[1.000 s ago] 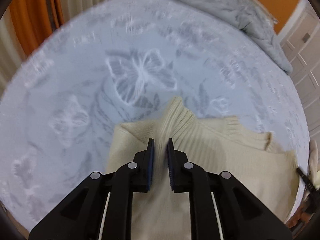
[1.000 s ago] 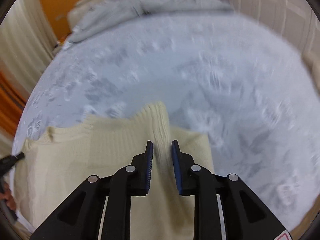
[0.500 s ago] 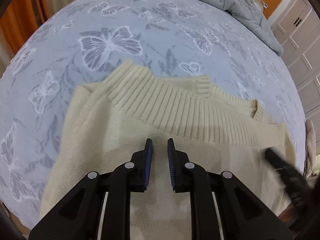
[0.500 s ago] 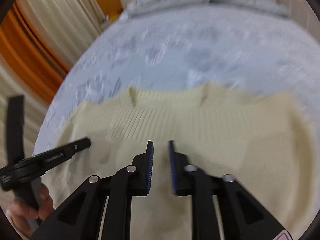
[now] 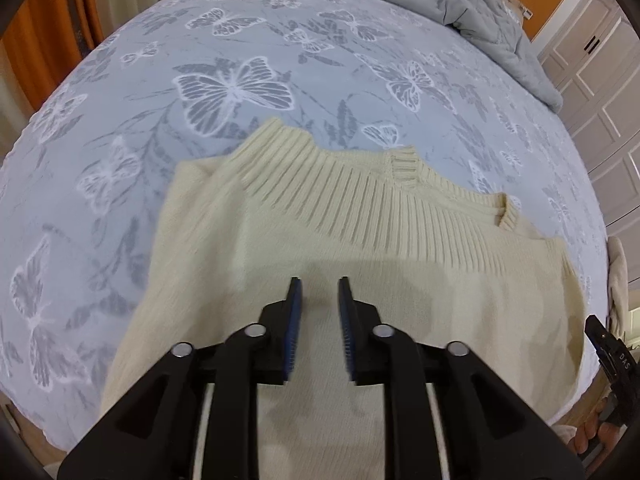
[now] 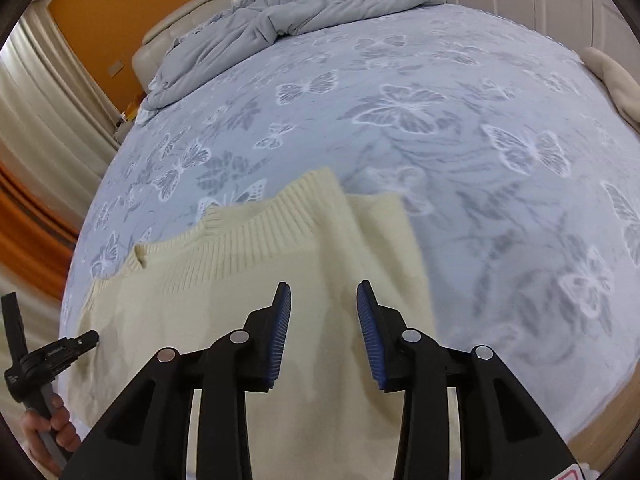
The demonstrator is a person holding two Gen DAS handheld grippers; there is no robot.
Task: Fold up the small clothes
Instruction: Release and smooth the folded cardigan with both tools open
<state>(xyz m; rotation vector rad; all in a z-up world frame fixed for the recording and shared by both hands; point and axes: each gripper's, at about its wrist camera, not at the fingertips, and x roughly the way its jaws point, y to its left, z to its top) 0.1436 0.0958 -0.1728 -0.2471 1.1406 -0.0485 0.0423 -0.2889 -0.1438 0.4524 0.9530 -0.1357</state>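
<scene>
Butterfly-print bedspread (image 5: pixel 240 40), ribbed cream sweater (image 5: pixel 360 208)

The sweater (image 5: pixel 360 288) is a plain cream knit, its hem band ribbed in fine vertical lines, and it lies on a pale blue-grey bedspread (image 5: pixel 280 60) printed with white and darker grey butterflies and leaves. The rumpled duvet (image 6: pixel 288 20) is a plain light grey, against an orange wall (image 6: pixel 92 12), beige and orange curtains (image 6: pixel 36 184) and white panelled doors (image 5: pixel 600 92). Both grippers are black with blue ribbed pads (image 6: pixel 280 332) and silver pins.
</scene>
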